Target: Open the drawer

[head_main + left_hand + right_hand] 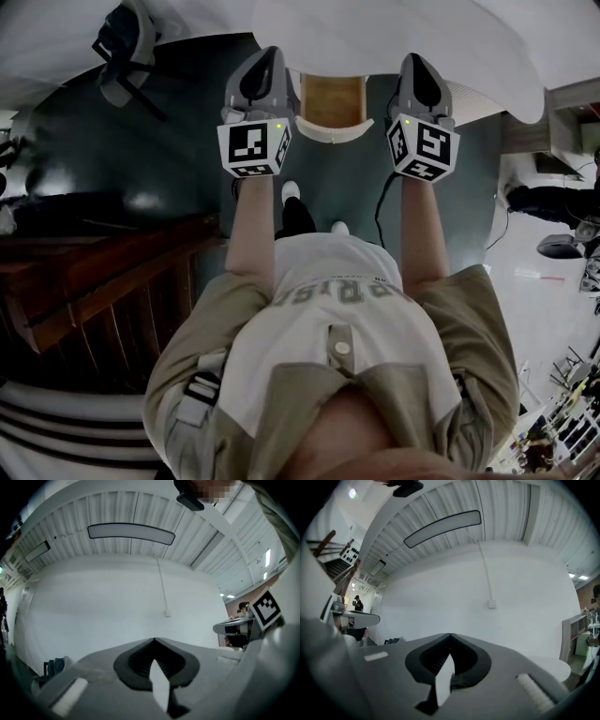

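Both hands are out over the near edge of the white bench (450, 28). The left gripper (265, 58) has its jaws pressed together with nothing between them. The right gripper (418, 64) is the same, closed on air. The drawer (333, 101), wood-brown inside with a curved white front, sits at the bench's near edge, between the two and touched by neither. The lettering on the person's shirt (328, 292) is upside down and too warped to read.
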`<state>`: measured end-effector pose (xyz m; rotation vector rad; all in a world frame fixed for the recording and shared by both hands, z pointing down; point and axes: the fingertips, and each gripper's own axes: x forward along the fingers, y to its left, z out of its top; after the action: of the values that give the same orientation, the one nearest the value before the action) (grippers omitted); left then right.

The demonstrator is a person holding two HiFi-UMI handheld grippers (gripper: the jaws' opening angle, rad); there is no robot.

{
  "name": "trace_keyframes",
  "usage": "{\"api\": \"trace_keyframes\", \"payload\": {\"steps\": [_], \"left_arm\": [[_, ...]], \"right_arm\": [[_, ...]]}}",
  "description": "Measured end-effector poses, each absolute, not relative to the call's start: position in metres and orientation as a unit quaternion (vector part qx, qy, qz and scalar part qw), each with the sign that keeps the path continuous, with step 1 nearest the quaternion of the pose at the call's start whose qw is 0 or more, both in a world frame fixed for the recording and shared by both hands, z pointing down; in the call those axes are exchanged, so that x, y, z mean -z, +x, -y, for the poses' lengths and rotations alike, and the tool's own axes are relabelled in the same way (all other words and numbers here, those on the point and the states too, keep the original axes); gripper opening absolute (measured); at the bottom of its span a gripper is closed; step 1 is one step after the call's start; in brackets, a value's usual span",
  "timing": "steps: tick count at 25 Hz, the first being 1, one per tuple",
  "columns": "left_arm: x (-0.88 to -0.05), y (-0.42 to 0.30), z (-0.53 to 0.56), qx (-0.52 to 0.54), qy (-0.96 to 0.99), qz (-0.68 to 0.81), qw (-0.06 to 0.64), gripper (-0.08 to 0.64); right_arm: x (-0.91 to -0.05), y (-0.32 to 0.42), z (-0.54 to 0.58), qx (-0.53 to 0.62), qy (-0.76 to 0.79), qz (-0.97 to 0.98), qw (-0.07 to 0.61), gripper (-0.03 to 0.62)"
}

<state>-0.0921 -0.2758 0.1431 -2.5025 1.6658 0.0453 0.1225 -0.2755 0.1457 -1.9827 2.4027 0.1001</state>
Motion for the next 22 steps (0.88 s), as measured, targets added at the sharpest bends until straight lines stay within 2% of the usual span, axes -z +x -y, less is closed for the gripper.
{"api": "trace_keyframes", "payload": {"steps": [6,11,22], "left_arm": [[-0.142,-0.088,0.277,-0.017,-0.829,-0.555,0.065,0.003],[-0.145,-0.088,0.281,-0.016,-0.83,-0.553,0.064,0.003],[-0.144,-0.084,0.285,-0.012,-0.831,-0.552,0.068,0.003]], "right_arm": [[-0.138,0.12,0.275,-0.045,-0.633,-0.772,0.028,0.003],[-0.138,0.115,0.277,-0.075,-0.638,-0.766,0.001,0.0],[-0.13,0.118,0.276,-0.084,-0.635,-0.768,0.009,0.0]]}}
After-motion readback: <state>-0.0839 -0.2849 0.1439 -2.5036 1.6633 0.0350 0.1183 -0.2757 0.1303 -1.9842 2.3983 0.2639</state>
